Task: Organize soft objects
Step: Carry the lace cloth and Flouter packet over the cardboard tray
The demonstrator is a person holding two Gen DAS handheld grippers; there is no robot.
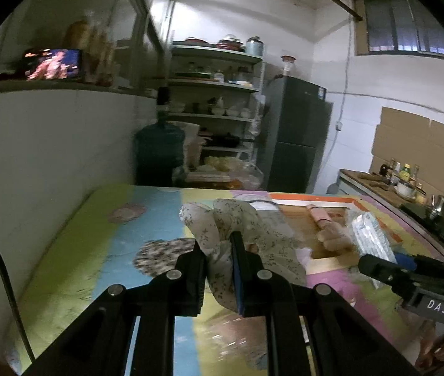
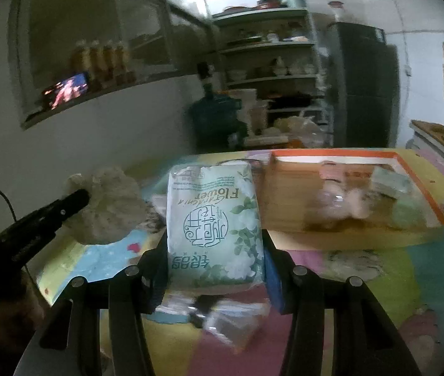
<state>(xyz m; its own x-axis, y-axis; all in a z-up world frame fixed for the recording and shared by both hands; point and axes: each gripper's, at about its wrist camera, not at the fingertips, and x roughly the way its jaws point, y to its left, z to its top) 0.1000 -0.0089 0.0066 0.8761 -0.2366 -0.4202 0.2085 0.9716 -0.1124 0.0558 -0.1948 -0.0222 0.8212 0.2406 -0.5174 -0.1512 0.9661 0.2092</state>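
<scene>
My left gripper [image 1: 217, 244] is shut on a bunched white cloth with small dark flowers [image 1: 253, 228], held above the colourful mat [image 1: 74, 250]. In the right wrist view the same cloth [image 2: 109, 206] hangs at the tip of the left gripper [image 2: 74, 200]. My right gripper [image 2: 214, 238] is shut on a pale green tissue pack printed with flowers [image 2: 212, 216], held upright over the mat. That pack [image 1: 369, 232] also shows at the right of the left wrist view. Beyond lies a flat box with an orange rim [image 2: 419, 181], holding a blurred pinkish soft toy [image 2: 341, 203].
Small packets [image 2: 231, 322] lie on the mat under the right gripper. A white wall [image 1: 49, 144] borders the mat on the left. Behind stand a blue water jug [image 1: 159, 153], loaded shelves [image 1: 215, 84] and a dark fridge [image 1: 297, 134]. A counter with bottles [image 1: 403, 181] runs along the right.
</scene>
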